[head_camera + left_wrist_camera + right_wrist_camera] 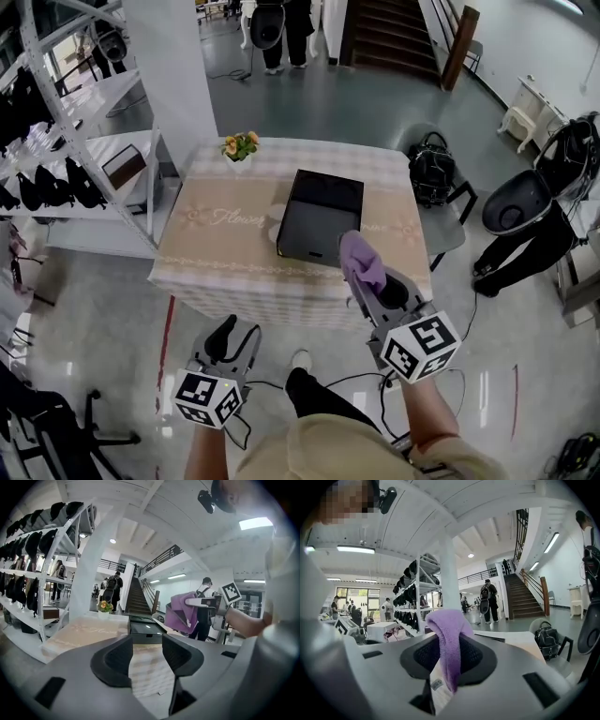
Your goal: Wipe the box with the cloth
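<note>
Nearest me, the left gripper [234, 334] sat low in front of the table, and its own view [147, 657] showed the jaws spread apart. Only patterned tablecloth was visible through the gap, so it was empty. Its marker cube [208, 398] carried black-and-white squares and no letters.

The right gripper [372, 287] was further forward and higher, clamped on the purple cloth [361, 259]. In the right gripper view the cloth [449, 637] bulged above the jaws and hung down between them. A small white tag [437, 684] sat low in the jaw gap, its print too small to read. The right gripper's marker cube [422, 347] also showed squares only.

In the head view the cloth overlapped the near right corner of the black box [319, 217]. From the left gripper view, the cloth [182, 611] hung to the right of the box [145, 630], and I could not tell if they touched.

The box lay flat on the table [202, 272], right of centre, lid shut, with no label I could make out. The tablecloth had pale script left of the box that read "Flower" [234, 218] (faint but legible). A small flower pot [241, 147] stood near the table's far edge, well apart from the box.

Right of the table a black bag [433, 169] sat on a chair. A white shelving rack [66, 141] stood at left. Stairs [394, 33] and standing people [281, 33] were at the far end.
</note>
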Motion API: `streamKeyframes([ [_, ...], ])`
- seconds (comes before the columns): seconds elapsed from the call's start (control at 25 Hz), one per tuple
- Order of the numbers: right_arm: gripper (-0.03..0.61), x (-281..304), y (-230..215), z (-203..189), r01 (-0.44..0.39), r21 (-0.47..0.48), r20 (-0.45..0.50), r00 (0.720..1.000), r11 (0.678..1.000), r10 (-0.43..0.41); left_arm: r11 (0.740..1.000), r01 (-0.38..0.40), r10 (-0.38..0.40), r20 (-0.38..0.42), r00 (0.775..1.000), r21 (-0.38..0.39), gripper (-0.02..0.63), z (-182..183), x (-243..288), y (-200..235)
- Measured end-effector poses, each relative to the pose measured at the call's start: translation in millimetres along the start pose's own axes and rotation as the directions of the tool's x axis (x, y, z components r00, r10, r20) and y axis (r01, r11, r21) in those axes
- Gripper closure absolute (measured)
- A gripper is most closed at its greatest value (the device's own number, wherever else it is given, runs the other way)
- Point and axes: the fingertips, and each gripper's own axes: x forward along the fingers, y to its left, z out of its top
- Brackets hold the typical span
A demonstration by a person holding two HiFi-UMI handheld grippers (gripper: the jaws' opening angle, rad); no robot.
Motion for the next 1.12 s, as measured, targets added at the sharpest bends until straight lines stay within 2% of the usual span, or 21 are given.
streamKeyframes([
  [0.32, 0.477, 91.7, -58.0, 27.1, 0.007, -0.055, 0.0, 1.0, 0.998, -0.007, 0.998, 0.055, -0.055, -0.07, 0.996, 0.003, 0.405, 15.0, 97.2, 45.8],
  [0.56, 0.477, 134.3, -85.0, 24.5, 0.015, -0.092, -0.018, 1.0, 0.996, -0.017, 0.991, 0.133, -0.131, -0.12, 0.984, 0.008, 0.405, 13.1, 159.3, 57.5],
  [0.76, 0.477, 168.8, -91.2, 22.2, 0.019, -0.152, -0.043, 0.999, 0.988, -0.026, 0.979, 0.204, -0.199, -0.178, 0.964, 0.011, 0.405, 7.3, 190.5, 59.9],
  [0.92, 0.477, 194.1, -92.4, 19.6, 0.056, -0.235, -0.073, 0.995, 0.97, -0.075, 0.966, 0.253, -0.242, -0.174, 0.955, 0.045, 0.405, 12.0, 209.2, 63.6],
  [1.12, 0.477, 223.9, -80.9, 18.1, 0.103, -0.284, -0.09, 0.987, 0.953, -0.134, 0.931, 0.365, -0.351, -0.216, 0.911, 0.028, 0.404, 10.2, 225.3, 71.4],
])
